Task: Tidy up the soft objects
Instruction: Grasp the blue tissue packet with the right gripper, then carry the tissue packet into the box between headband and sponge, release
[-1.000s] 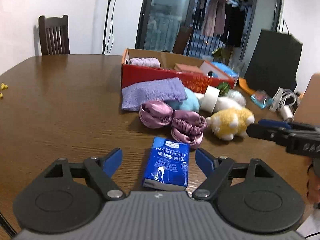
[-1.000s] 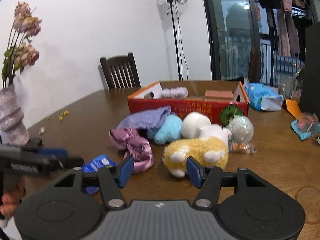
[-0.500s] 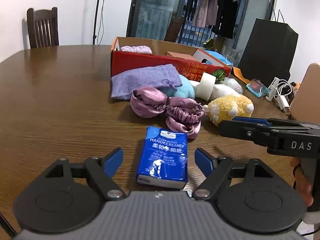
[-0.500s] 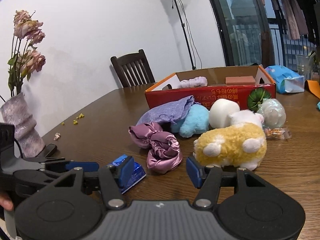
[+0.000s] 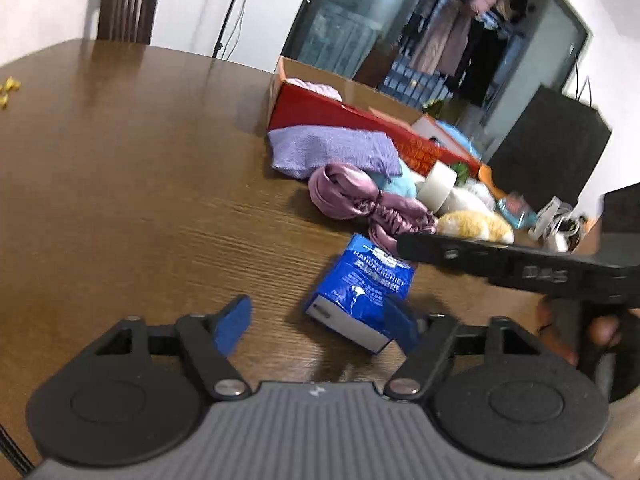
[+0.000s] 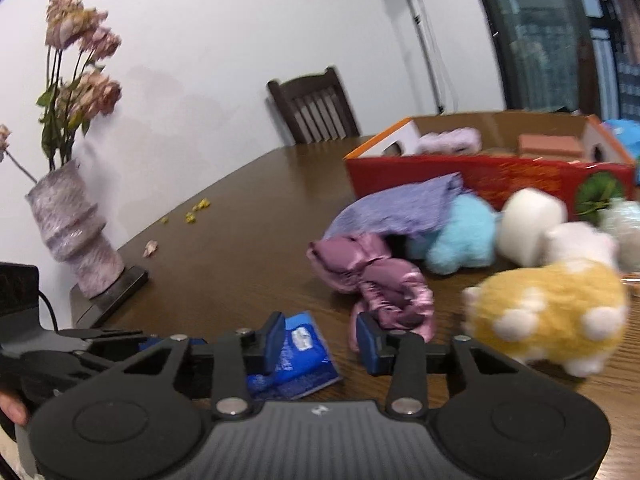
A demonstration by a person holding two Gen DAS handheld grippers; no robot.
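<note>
Left wrist view showed the left tongs (image 5: 316, 326) closing around the blue tissue pack (image 5: 360, 292) on the surface (image 5: 140, 200), pads not yet gripping. Right tongs (image 6: 320, 340) were narrowing, empty, near the satin scrunchie (image 6: 376, 280). Next likely: grip, carry to the red box (image 6: 492, 172).

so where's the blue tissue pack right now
The blue tissue pack lies flat on the wooden table, in the left wrist view just ahead of the left gripper, with the mauve satin scrunchie just beyond it.

Dried flowers in a vase (image 6: 74, 236) — wooden chair (image 6: 314, 108) behind.
</note>
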